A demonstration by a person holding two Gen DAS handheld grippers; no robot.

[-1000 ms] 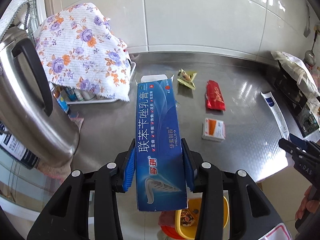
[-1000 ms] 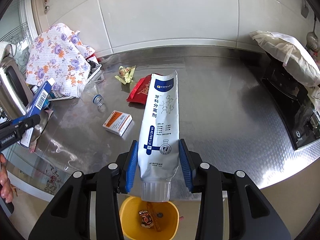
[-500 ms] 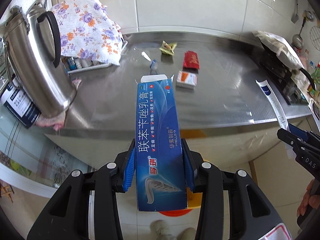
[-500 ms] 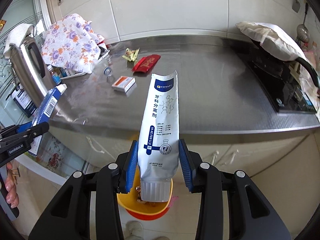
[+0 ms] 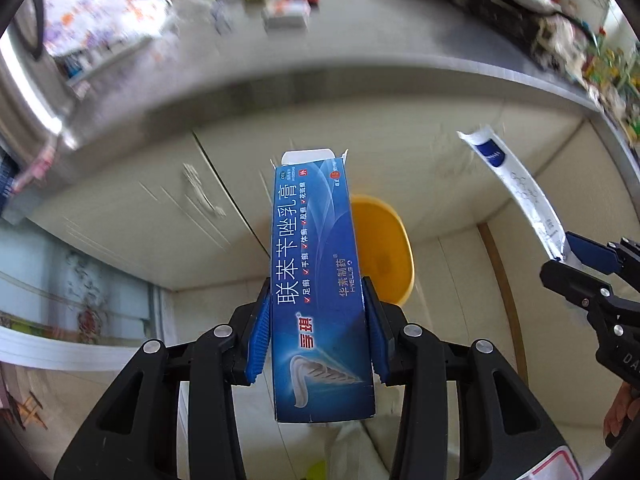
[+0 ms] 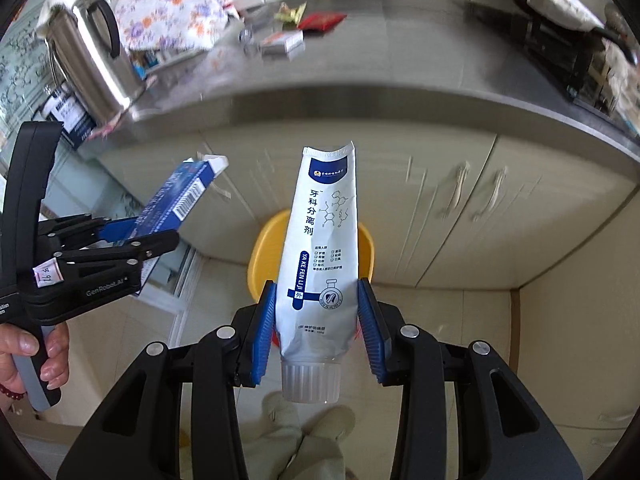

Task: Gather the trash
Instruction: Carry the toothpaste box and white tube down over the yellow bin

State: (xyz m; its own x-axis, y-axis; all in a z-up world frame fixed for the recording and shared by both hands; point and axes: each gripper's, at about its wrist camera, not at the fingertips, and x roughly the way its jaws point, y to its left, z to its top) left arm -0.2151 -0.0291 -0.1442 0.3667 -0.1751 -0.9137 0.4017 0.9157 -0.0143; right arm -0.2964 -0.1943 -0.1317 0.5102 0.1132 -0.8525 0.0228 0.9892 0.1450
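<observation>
Blue carton (image 5: 320, 280) sits lengthwise between the pads of my left gripper (image 5: 318, 336), its open flap end pointing away from me, its near end sticking out behind the pads. Both blue ribbed fingers (image 5: 259, 332) press flat against the carton's long sides, clamped on it, no gap showing. Beyond the carton's far right edge, a yellow bin (image 5: 386, 248) stands on the floor in front of the cream cabinet doors (image 5: 160, 200); from the left wrist view the carton covers the bin's left part. White tube (image 6: 320, 264) stands in my right gripper (image 6: 316, 332), crimped end away from me, ribbed cap (image 6: 310, 382) toward me and hanging just behind the pads. The right fingers (image 6: 370, 332) close on the tube's lower body from both sides, gripping it near the cap shoulder. From the right wrist view the yellow bin lies directly behind and below the tube, its rim showing on either side. Each gripper shows in the other's camera, well apart, both held out over the floor and below the steel counter edge (image 6: 360, 92). On the counter (much of it motion-blurred): a steel kettle (image 6: 92, 52), a floral cloth (image 6: 172, 8), a small white-and-orange box (image 6: 284, 42), a red wrapper (image 6: 322, 20) and a crumpled yellow-green wrapper (image 6: 290, 12) near the back.
</observation>
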